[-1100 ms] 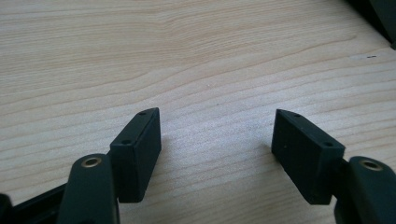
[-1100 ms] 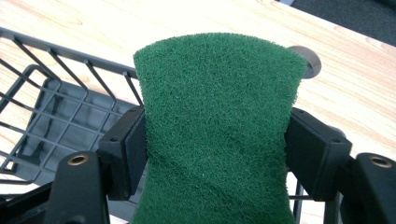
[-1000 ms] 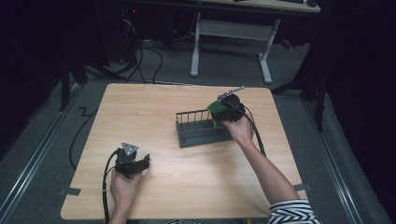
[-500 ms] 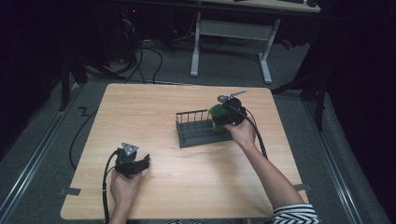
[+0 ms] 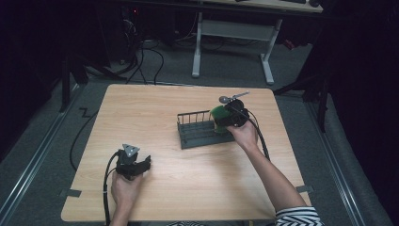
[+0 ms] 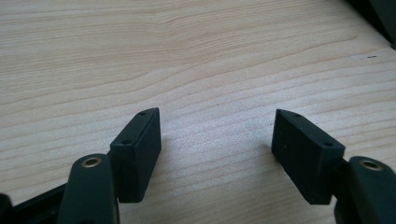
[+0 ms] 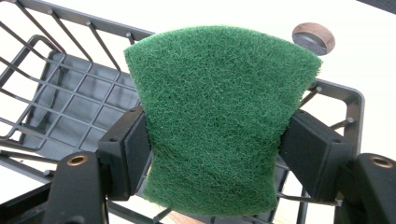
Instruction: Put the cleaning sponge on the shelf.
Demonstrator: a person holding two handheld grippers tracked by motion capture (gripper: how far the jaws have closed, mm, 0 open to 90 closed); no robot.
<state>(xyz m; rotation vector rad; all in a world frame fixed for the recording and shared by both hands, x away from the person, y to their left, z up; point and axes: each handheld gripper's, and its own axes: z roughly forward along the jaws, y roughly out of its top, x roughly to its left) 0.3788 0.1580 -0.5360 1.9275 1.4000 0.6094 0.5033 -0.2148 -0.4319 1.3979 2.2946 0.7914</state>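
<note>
One green scouring sponge [image 7: 219, 121] (coarse, fibrous, pinched inward), clamped in right gripper [image 7: 219, 154] above dark wire rack [image 7: 70, 93] near desk's [image 5: 155, 103] right edge, left gripper [image 6: 215, 149] wide open, empty.

1. No readable text, label, brand, number or sign stands on anything here.
2. The wooden tabletop [image 5: 155, 113] bears only grain.
3. The green scouring pad [image 7: 219, 116] is plain.

Your left hand-held gripper [image 5: 134, 162] is resting low near you, its black jaws standing wide apart with nothing between them. Your right hand-held gripper [image 5: 225, 117] is reaching forward on an outstretched forearm, jaws pinching.
</note>
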